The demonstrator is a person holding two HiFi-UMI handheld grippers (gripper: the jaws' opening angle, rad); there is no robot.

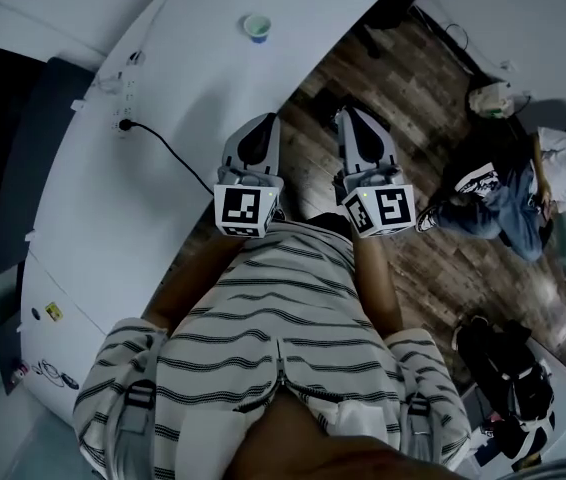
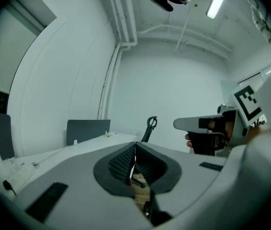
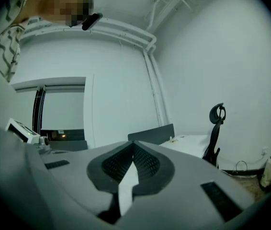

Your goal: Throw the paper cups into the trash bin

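Both closed, empty: left tool (image 2: 134,152), right tool (image 3: 132,150). Target paper cup (image 1: 256,27) sits well apart on counter (image 1: 193,63); arriving shut risks knocking it over.

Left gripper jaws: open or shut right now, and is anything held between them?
Shut, holding nothing. In the left gripper view, the left gripper has its two ribbed jaws meeting along one line, with nothing between them.

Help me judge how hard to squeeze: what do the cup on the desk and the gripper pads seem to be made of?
The cup looks like thin paper, with a matte bluish outside and a pale inside, though it is too small here to be sure. The pads look like dark matte rubber, judging by their fine ribbed texture; soft plastic is also possible.
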